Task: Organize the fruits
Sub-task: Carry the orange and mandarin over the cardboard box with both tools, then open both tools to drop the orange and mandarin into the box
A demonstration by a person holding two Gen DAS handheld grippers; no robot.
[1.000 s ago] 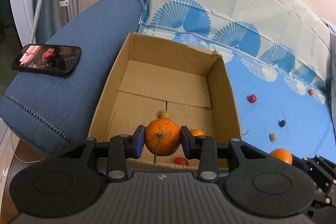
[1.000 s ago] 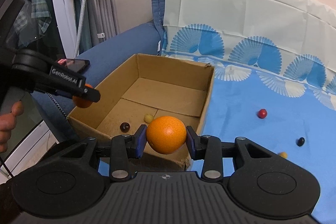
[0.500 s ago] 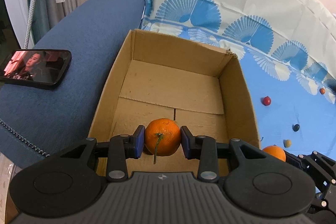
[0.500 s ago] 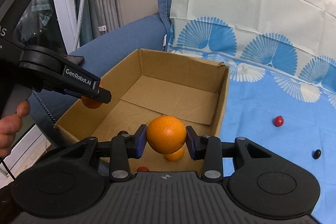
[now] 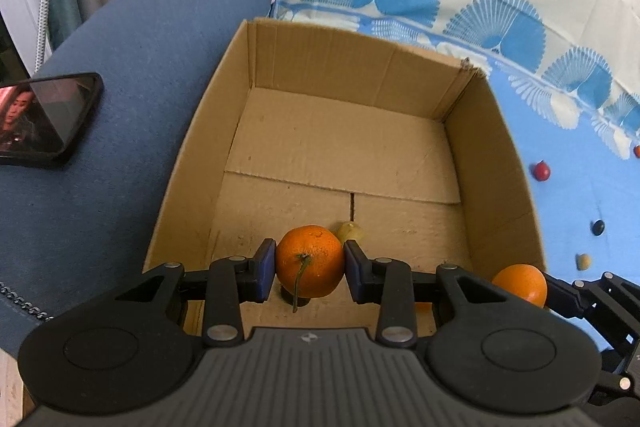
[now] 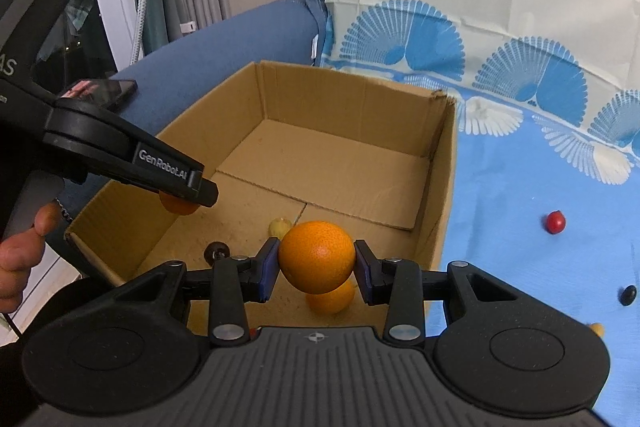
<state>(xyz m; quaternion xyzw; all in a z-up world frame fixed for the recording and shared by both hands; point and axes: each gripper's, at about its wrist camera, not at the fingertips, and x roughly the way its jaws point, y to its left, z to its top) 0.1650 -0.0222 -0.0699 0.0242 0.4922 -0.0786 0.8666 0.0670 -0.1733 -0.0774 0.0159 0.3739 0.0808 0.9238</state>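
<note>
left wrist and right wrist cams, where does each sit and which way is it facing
Left wrist: sits on the left gripper, looking steeply down into the cardboard box; its own fingers clamp a stemmed orange, and the right gripper's tip pokes in at lower right.
Right wrist: sits on the right gripper, looking less steeply across the box from its near right corner; its fingers clamp a smooth orange, and the left gripper plus a hand show at left.
Shared: the box, both held oranges, the phone, the blue patterned sheet.

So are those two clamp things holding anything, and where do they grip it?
Yes. The left gripper pinches a stemmed orange by its sides; the right gripper pinches another orange by its sides.
</note>
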